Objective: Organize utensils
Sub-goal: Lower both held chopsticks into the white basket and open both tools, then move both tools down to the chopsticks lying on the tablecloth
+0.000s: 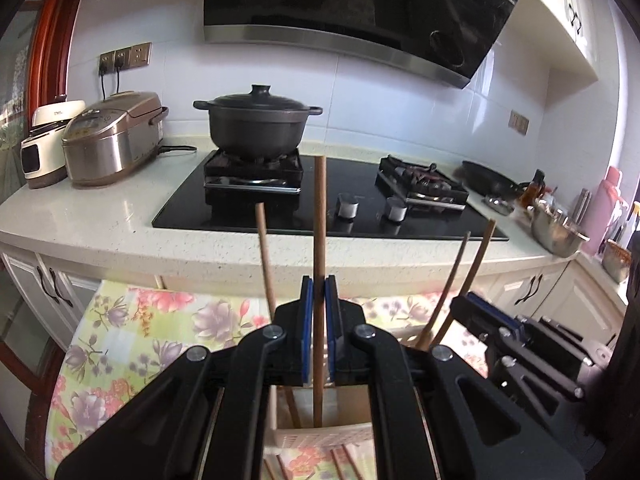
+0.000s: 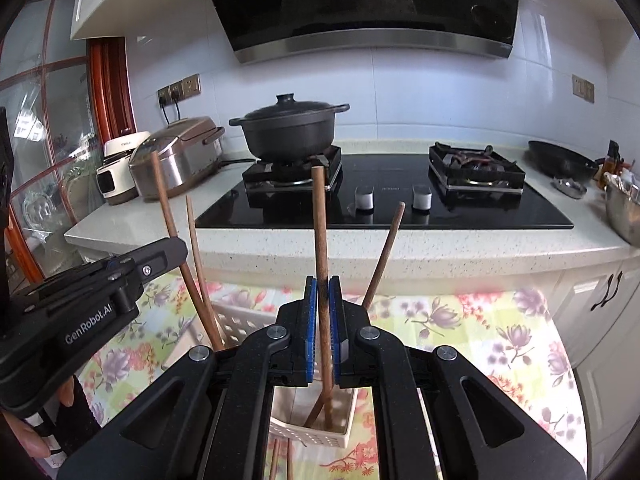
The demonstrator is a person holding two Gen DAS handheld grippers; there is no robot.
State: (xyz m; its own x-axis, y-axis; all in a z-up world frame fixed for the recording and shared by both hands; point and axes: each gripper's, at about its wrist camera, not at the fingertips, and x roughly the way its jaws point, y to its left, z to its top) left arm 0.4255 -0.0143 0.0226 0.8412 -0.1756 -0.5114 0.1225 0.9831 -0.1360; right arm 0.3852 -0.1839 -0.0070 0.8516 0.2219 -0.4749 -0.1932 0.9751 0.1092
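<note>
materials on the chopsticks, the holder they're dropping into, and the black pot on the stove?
Chopsticks: look like wood or bamboo, matte brown, faint grain, no shine.
Holder: likely plastic, cream, moulded perforated lattice walls.
Pot: dark matte body and lid, dull sheen; probably cast iron or ceramic, can't tell which.

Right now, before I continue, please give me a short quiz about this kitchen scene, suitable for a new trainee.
1. True or false: the lid of the black cast-iron pot is off.
2. What is the left gripper shut on? A) a brown wooden chopstick B) a steel spoon C) nothing
3. Fill in: the chopstick's lower end stands inside the white slotted plastic ____.

Key: 1 false; 2 A; 3 basket.
</note>
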